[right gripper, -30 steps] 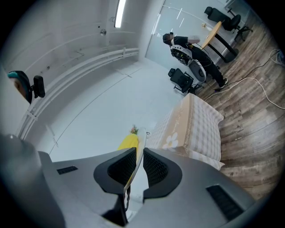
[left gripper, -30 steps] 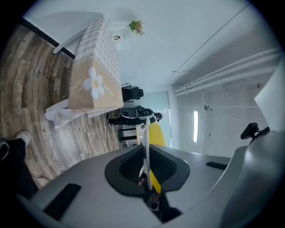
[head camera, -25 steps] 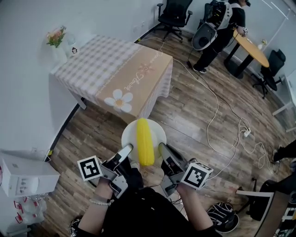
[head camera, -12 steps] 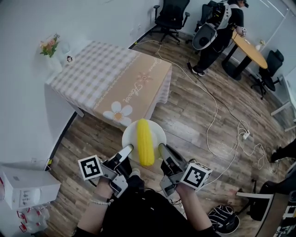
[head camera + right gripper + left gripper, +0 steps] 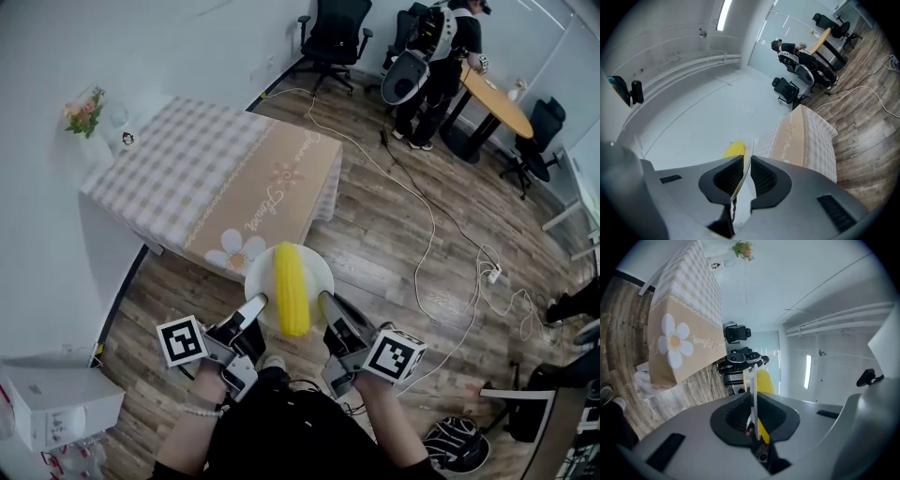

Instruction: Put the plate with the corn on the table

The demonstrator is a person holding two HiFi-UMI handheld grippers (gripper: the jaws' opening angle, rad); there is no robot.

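Plate [image 5: 314,265], round and white, bears a ribbed yellow corn [image 5: 292,289]; left tool [image 5: 256,304] and right tool [image 5: 325,302] pinch its thin rim.

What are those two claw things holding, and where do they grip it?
A white plate carrying a corn cob. The left gripper clamps its left rim, the right gripper its right rim.

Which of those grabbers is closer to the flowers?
Left. The left gripper clamps the plate on the side toward the flowers; the right gripper clamps the opposite rim, farther away.
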